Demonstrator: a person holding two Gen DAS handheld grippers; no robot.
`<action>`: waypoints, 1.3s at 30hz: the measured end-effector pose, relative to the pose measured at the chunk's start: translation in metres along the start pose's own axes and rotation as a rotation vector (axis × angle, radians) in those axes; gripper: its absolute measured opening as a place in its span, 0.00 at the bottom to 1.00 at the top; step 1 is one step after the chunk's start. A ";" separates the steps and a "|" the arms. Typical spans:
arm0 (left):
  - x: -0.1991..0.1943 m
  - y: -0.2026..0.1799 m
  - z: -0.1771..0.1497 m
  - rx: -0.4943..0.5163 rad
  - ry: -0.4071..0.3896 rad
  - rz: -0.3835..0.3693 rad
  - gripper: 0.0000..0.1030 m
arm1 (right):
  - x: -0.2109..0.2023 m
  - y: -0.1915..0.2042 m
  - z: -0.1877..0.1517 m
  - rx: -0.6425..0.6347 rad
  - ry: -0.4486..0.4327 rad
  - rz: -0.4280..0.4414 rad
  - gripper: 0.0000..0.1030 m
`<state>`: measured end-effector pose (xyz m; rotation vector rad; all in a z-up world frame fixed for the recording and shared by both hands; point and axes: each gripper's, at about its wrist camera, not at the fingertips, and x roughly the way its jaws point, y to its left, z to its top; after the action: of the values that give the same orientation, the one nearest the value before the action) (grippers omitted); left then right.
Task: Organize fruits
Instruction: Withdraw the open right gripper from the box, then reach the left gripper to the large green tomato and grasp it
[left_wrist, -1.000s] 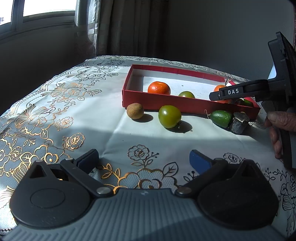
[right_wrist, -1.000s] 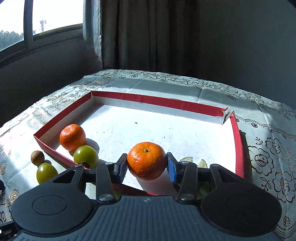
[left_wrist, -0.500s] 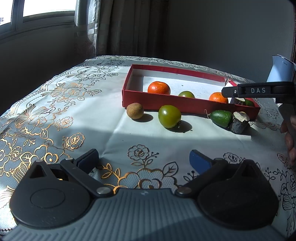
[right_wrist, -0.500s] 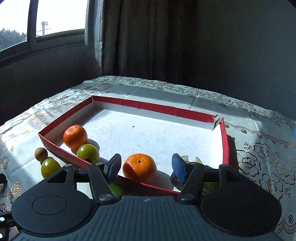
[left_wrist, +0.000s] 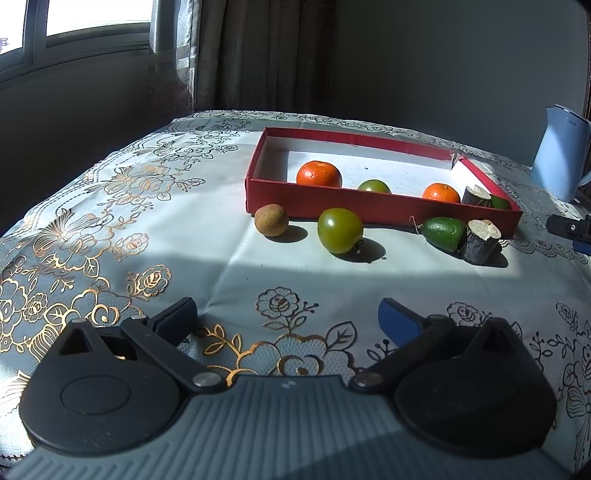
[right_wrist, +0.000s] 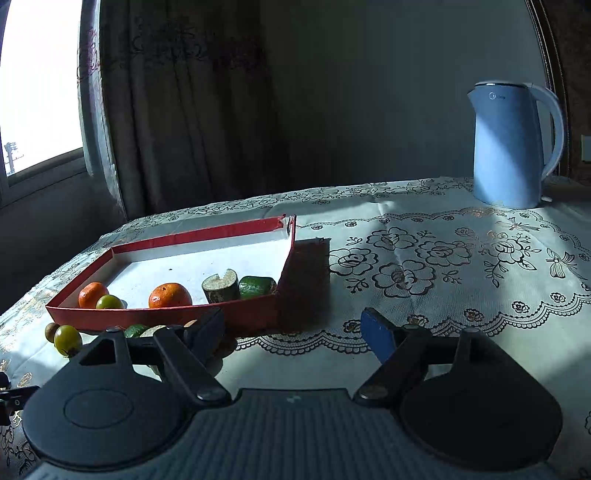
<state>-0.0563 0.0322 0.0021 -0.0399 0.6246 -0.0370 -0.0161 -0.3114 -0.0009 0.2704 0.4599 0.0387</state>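
A red box (left_wrist: 369, 205) on the flowered tablecloth holds two oranges (left_wrist: 319, 173) (left_wrist: 441, 192), a green fruit (left_wrist: 373, 185), a dark cut stub (left_wrist: 476, 195) and a green piece (right_wrist: 256, 286). In front of it lie a brown round fruit (left_wrist: 270, 219), a green tomato (left_wrist: 340, 230), a green half fruit (left_wrist: 442, 233) and a second stub (left_wrist: 480, 240). My left gripper (left_wrist: 286, 314) stands open and empty over the cloth, well short of the fruit. My right gripper (right_wrist: 291, 326) is off the box's right front corner, its jaws opening with nothing between them.
A pale blue kettle (right_wrist: 511, 144) stands at the back right of the table. Dark curtains and a window lie behind. The tablecloth's lace edge (right_wrist: 480, 325) runs near the right gripper. Bare cloth stretches right of the box.
The right gripper let go of the orange, which now rests in the box, then opened and drew back to the right with a roll. The left gripper stayed still.
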 end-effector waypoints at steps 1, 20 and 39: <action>-0.001 -0.001 0.001 0.000 0.002 0.007 1.00 | -0.001 -0.004 -0.001 0.022 -0.009 -0.006 0.82; 0.036 -0.039 0.043 0.107 -0.048 0.143 1.00 | 0.011 -0.018 -0.001 0.108 0.066 0.032 0.87; 0.065 -0.049 0.049 0.140 0.026 0.173 1.00 | 0.014 -0.024 -0.001 0.142 0.077 0.056 0.87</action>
<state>0.0237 -0.0183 0.0063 0.1501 0.6485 0.0862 -0.0046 -0.3329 -0.0137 0.4224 0.5320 0.0715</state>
